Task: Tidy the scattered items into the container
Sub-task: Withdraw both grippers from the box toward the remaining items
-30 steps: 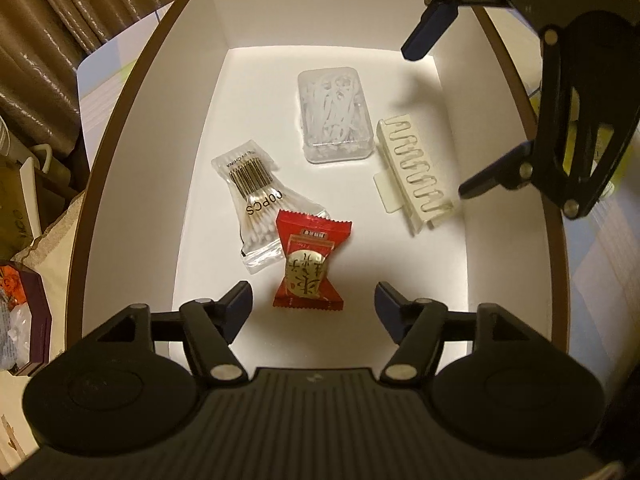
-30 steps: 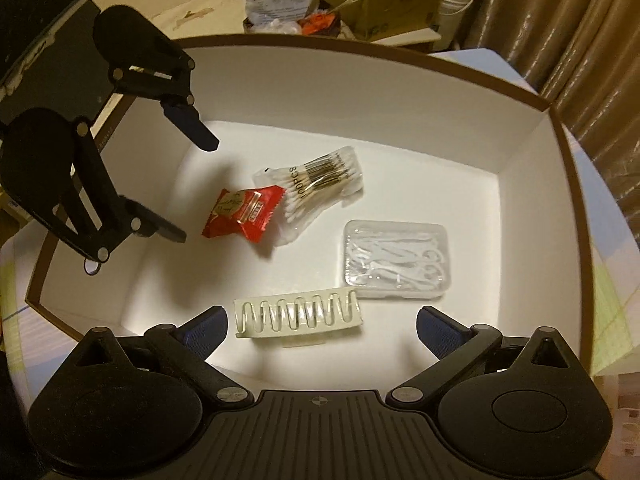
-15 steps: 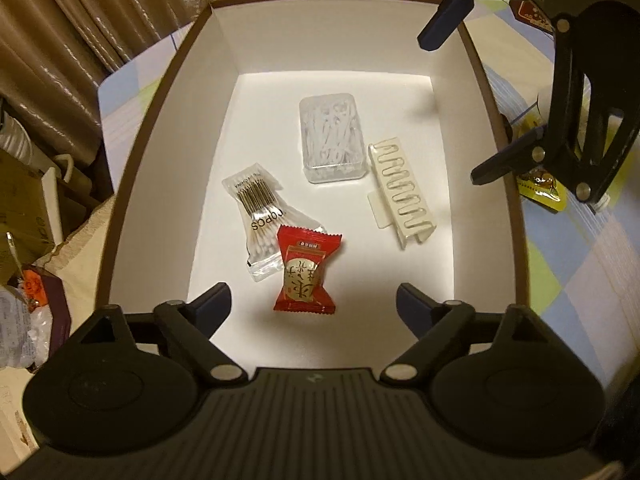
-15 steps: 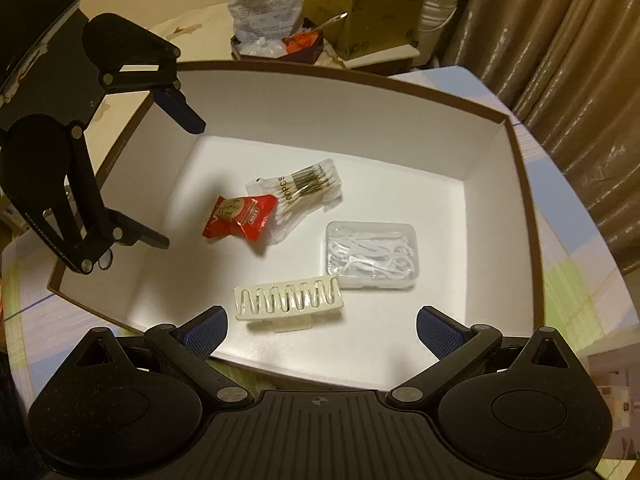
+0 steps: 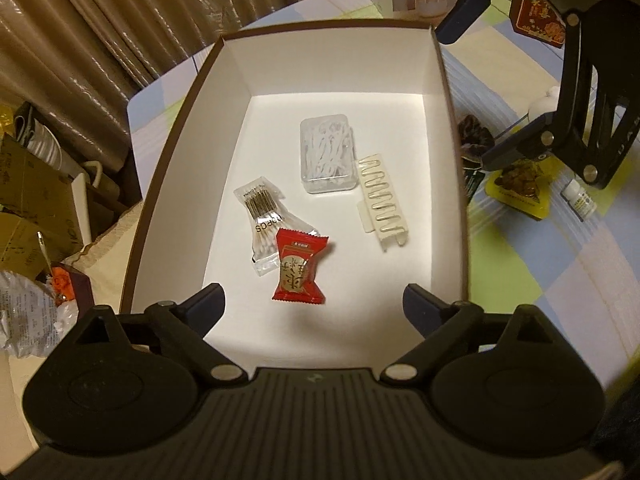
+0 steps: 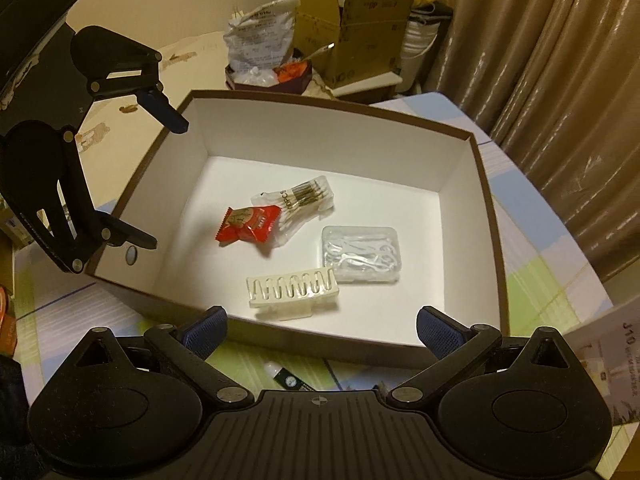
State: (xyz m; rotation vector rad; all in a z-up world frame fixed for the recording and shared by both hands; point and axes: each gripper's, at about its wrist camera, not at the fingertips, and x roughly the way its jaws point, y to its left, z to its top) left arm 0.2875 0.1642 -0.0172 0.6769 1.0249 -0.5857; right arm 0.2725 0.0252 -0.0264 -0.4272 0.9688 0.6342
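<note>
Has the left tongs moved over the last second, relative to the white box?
Yes. The left tongs pulled back from above the brown-rimmed white box's floor to its near rim.

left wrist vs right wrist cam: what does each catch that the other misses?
Left wrist only: yellow snack packet, dark wrapped item and red tin on the checkered cloth beside the box.
Right wrist only: cardboard cartons, a crumpled plastic bag.
Both: box holding red snack packet, cotton swab pack, floss pick case, cream clip; both grippers open.
</note>
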